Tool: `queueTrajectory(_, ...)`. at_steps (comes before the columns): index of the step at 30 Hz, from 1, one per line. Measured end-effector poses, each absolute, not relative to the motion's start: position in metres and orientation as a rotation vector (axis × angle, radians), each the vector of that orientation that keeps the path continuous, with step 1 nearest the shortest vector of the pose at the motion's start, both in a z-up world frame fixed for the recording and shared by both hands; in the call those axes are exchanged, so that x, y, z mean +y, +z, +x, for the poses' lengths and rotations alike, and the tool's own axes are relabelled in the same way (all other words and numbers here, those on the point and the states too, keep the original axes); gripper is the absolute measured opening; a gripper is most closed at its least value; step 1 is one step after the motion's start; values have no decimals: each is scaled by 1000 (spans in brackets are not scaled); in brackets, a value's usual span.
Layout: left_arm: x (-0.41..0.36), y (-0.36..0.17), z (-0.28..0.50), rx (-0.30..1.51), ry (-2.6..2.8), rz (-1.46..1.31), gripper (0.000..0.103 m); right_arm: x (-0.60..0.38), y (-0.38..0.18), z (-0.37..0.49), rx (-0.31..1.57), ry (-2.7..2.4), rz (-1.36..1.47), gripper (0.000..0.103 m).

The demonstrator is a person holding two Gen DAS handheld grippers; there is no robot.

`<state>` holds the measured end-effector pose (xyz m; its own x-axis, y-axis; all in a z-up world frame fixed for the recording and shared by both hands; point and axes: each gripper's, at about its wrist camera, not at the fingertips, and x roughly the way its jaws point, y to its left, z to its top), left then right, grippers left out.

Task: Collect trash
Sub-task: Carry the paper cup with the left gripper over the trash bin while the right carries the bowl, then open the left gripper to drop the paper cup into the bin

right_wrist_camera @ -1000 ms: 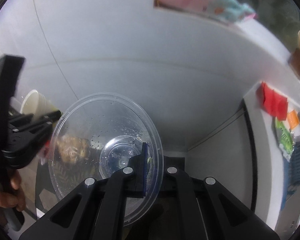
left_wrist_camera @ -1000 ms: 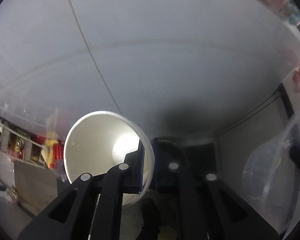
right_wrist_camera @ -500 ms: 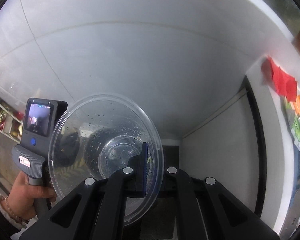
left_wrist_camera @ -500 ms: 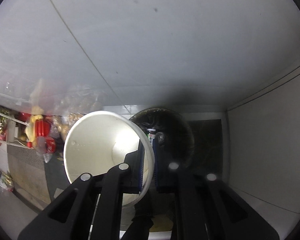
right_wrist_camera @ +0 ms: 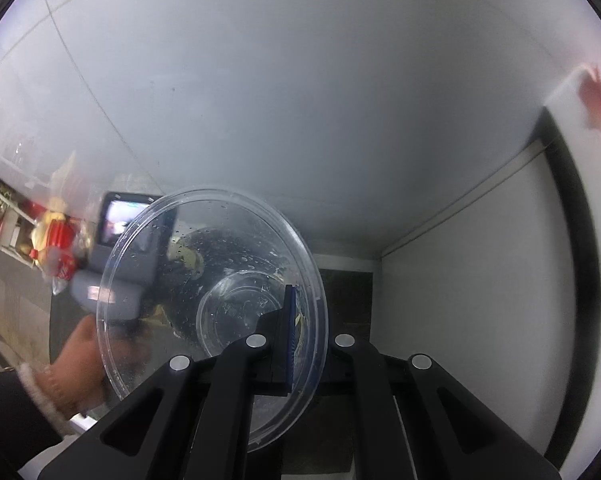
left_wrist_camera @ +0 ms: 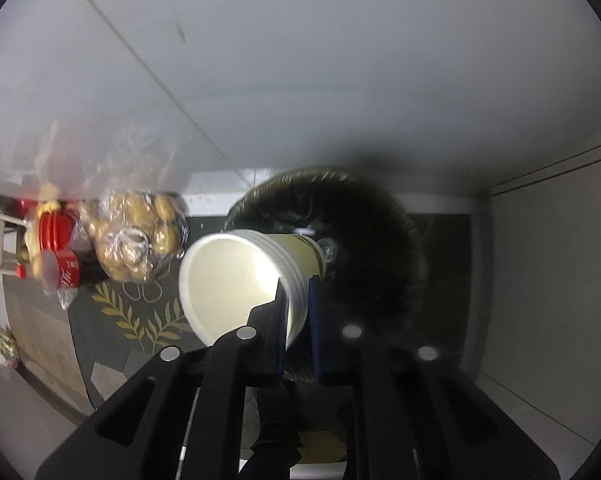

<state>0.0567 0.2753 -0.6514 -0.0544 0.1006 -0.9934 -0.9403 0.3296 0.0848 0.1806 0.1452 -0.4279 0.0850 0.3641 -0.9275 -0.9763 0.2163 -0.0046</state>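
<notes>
My left gripper (left_wrist_camera: 298,300) holds a white paper cup (left_wrist_camera: 240,280) by its rim, one finger inside and one outside. The jaws stand slightly apart around the wall. The cup lies on its side over the mouth of a black-lined trash bin (left_wrist_camera: 364,248). My right gripper (right_wrist_camera: 300,328) is shut on the rim of a clear plastic bowl (right_wrist_camera: 208,300), wet with droplets. Through the bowl I see the trash bin (right_wrist_camera: 220,256), dark and blurred. The left hand-held gripper unit (right_wrist_camera: 124,256) with its small screen and the person's hand (right_wrist_camera: 76,364) show at the left.
A white table surface (left_wrist_camera: 300,80) fills the upper part of both views. A white cabinet panel (left_wrist_camera: 548,280) stands at the right. A bag of gold-wrapped sweets (left_wrist_camera: 136,236) and red cans (left_wrist_camera: 60,264) lie left on a dark leaf-patterned mat (left_wrist_camera: 112,320).
Both grippers have swung down from the table toward the floor. The trash bin has come into view and grown larger behind the cup. The left jaws have loosened slightly on the cup's rim.
</notes>
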Motion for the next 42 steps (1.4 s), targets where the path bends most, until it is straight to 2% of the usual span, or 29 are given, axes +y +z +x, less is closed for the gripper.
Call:
queueTrajectory(5,271,-682,54,1383,1047,-850,12,150,-444,188,1006,1173,-812,4)
queueTrajectory(9,271,-684,52,1375,1045,-845,12,151,-445,185,1020,1159,-814,4)
queueTrajectory(17,268,-619,56,1299,1041,-802,12,152,-444,188,1018,1138,-812,4)
queueTrajectory(18,267,-606,57,1286,1037,-797,14,151,-443,190,1017,1135,-811,4)
queueTrajectory(20,265,-581,57,1260,1041,-783,28,153,-441,187,1016,1129,-809,4)
queueTrajectory(21,264,-573,56,1253,1044,-776,39,153,-439,186,1015,1128,-809,4)
queueTrajectory(22,264,-563,56,1240,1047,-768,44,154,-438,185,1014,1126,-808,4)
queueTrajectory(27,260,-519,60,1186,1039,-735,45,155,-438,175,1006,1132,-820,4)
queueTrajectory(31,259,-498,54,1153,1046,-760,54,160,-439,169,998,1138,-835,4)
queueTrajectory(42,255,-463,17,1141,1118,-772,55,169,-456,159,1013,1171,-860,4)
